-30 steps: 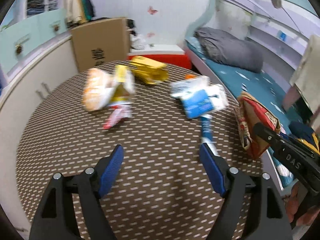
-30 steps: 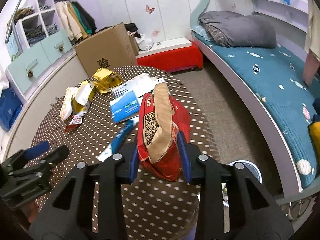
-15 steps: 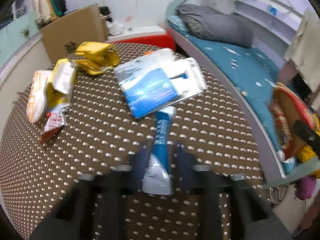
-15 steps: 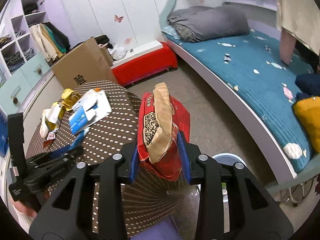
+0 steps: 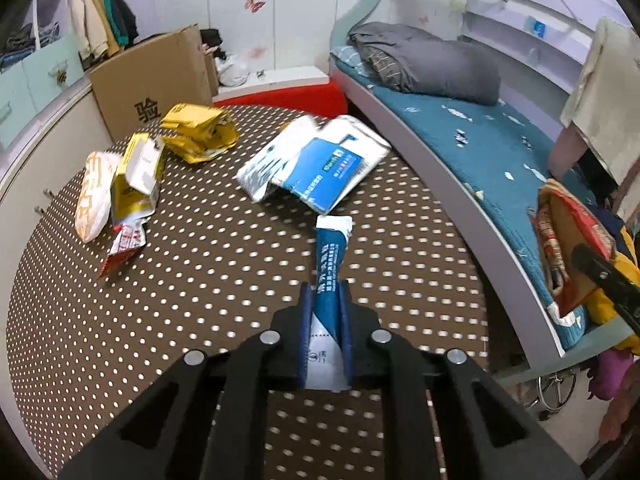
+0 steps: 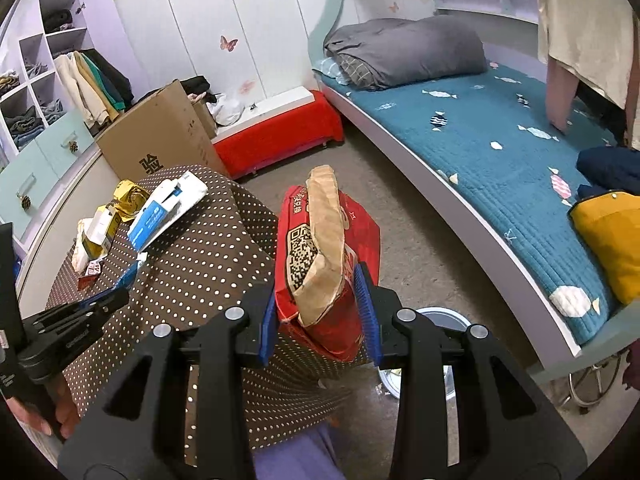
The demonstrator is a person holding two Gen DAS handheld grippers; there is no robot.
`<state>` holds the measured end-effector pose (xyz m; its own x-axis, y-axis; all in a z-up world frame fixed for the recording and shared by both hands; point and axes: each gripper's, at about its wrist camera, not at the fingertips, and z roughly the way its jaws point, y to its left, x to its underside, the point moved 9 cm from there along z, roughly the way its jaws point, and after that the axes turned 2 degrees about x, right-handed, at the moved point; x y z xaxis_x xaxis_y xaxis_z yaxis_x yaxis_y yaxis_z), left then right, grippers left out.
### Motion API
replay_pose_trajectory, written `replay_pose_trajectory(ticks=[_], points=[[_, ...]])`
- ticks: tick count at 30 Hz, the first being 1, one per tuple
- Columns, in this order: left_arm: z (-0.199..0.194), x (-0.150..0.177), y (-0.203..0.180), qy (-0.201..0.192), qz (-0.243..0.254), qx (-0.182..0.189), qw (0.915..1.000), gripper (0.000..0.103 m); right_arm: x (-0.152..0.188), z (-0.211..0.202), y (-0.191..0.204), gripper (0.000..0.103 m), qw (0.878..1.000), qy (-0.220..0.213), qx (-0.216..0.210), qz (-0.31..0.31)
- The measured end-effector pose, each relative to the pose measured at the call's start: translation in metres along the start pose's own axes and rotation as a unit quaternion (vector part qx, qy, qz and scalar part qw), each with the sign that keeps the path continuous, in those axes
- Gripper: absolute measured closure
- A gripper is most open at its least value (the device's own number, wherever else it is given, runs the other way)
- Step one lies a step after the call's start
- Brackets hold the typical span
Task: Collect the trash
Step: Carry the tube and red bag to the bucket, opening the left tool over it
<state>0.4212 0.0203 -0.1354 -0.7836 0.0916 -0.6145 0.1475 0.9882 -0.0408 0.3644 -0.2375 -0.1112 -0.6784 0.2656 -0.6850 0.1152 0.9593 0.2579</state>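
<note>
On the dotted table (image 5: 200, 280), the left gripper (image 5: 325, 300) is clamped on a blue wrapper (image 5: 329, 256) pointing toward the other litter. Off the table's edge, the right gripper (image 6: 318, 298) pinches a red bag (image 6: 320, 252) above a bin (image 6: 440, 320), whose contents are unclear.

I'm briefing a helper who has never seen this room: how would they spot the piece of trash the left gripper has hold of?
Find the round brown polka-dot table beside the blue bed. On its bed side, the left gripper is shut on a narrow blue tube wrapper with white ends. Unlike the wide blue-and-white packet behind it, it is slim and strip-shaped.
</note>
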Motion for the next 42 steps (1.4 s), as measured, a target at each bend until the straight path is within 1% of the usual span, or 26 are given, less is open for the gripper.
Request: replay_pose_trajectory(ticks=[7,13,15,24,29,33,37,42], points=[[-0.014,-0.006,-0.044,-0.014,0.034,0.021,0.9991,0.090,0.004,-0.009,-0.019,0.069,1.000,-0.002,0.006,0.012],[-0.016,-0.009,-0.081,-0.019,0.064,0.038,0.9970,0.090,0.006,-0.017,-0.042,0.069,1.000,-0.002,0.019,0.025],[-0.018,-0.008,-0.098,-0.019,0.075,0.052,0.9956,0.090,0.007,-0.021,-0.051,0.069,0.999,-0.004,0.024,0.029],[-0.013,0.001,-0.169,-0.013,0.118,0.084,0.9893,0.090,0.019,-0.034,-0.108,0.069,0.997,0.003,0.058,0.057],[0.002,0.012,-0.204,0.005,0.138,0.097,0.9856,0.090,0.030,-0.035,-0.138,0.068,0.995,0.012,0.074,0.073],[0.021,0.026,-0.231,0.030,0.159,0.100,0.9818,0.090,0.040,-0.030,-0.161,0.068,0.992,0.024,0.083,0.088],[0.046,0.041,-0.251,0.060,0.182,0.088,0.9775,0.090,0.054,-0.023,-0.182,0.068,0.989,0.039,0.088,0.108],[0.077,0.059,-0.273,0.097,0.204,0.085,0.9705,0.090,0.071,-0.012,-0.204,0.068,0.985,0.061,0.097,0.128]])
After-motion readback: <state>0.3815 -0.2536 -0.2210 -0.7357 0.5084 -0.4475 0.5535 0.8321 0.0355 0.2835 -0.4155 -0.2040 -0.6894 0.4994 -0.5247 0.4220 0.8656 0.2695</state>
